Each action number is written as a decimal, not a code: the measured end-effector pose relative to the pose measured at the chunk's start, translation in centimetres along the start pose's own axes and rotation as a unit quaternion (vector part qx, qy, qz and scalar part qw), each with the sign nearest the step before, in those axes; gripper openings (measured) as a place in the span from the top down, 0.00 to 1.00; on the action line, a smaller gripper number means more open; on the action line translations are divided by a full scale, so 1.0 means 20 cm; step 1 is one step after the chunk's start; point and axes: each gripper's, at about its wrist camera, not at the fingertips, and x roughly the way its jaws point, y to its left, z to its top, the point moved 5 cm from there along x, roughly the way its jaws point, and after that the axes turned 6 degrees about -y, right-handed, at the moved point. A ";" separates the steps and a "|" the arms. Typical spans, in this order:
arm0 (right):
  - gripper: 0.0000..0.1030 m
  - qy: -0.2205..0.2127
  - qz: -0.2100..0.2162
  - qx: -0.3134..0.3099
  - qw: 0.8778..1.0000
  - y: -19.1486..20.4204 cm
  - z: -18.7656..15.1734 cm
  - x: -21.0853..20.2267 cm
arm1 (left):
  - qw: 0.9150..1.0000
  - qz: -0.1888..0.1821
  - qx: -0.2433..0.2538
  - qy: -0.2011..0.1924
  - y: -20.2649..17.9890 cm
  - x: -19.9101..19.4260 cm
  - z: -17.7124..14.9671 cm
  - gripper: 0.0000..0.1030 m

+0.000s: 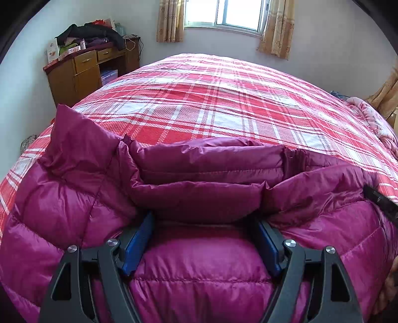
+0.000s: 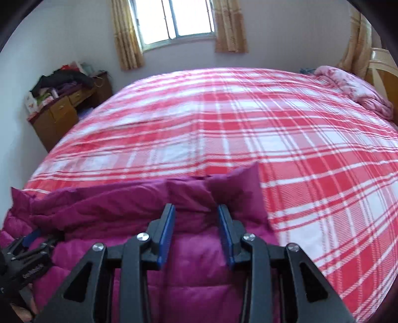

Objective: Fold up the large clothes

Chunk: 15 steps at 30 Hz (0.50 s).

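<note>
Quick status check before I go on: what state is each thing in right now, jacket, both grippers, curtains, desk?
magenta down jacket: lying on the plaid bedspread, top edge bunched and folded over
left gripper: open, over the jacket
right gripper: open, at the jacket's collar edge
curtains: drawn apart, window uncovered
desk: piled with clothes and boxes

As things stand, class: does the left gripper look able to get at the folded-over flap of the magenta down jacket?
Probably yes: the left gripper is open, with the jacket's flap directly ahead between its fingers and nothing in between.
</note>
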 end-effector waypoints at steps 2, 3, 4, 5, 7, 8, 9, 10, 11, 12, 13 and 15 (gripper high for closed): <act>0.63 0.017 0.024 0.034 0.999 -0.07 -0.03 0.05 | 1.000 -0.003 -0.001 0.000 0.00 0.00 0.00 0.24; 0.62 0.019 0.036 0.049 0.998 -0.10 -0.04 0.06 | 1.000 -0.004 -0.002 0.000 0.00 0.00 0.00 0.24; 0.61 0.020 0.043 0.062 0.997 -0.12 -0.04 0.07 | 1.000 -0.005 -0.003 0.000 0.01 0.00 0.00 0.24; 0.61 0.019 0.047 0.066 0.997 -0.12 -0.04 0.07 | 1.000 -0.006 -0.003 -0.001 0.01 0.00 0.00 0.24; 0.60 0.020 0.045 0.063 0.997 -0.12 -0.05 0.07 | 1.000 -0.004 -0.002 0.000 0.01 0.00 0.00 0.24; 0.60 0.021 0.044 0.062 0.997 -0.11 -0.05 0.07 | 1.000 -0.002 0.000 0.001 0.01 0.00 0.00 0.24; 0.60 0.021 0.044 0.061 0.997 -0.11 -0.05 0.07 | 1.000 0.000 0.002 0.002 0.00 0.00 0.00 0.24; 0.60 0.020 0.041 0.059 0.997 -0.10 -0.05 0.06 | 1.000 0.004 0.003 0.003 0.00 -0.01 0.00 0.24; 0.60 0.020 0.039 0.057 0.997 -0.10 -0.05 0.07 | 1.000 0.007 0.005 0.004 0.00 -0.02 0.00 0.24; 0.60 0.019 0.035 0.052 0.998 -0.10 -0.05 0.07 | 1.000 0.014 0.009 0.008 0.01 -0.04 0.00 0.24; 0.60 0.019 0.031 0.048 0.998 -0.09 -0.05 0.07 | 1.000 0.024 0.015 0.009 0.01 -0.08 -0.01 0.24; 0.59 0.018 0.025 0.042 0.999 -0.09 -0.05 0.07 | 0.999 0.042 0.018 0.004 0.03 -0.18 -0.01 0.24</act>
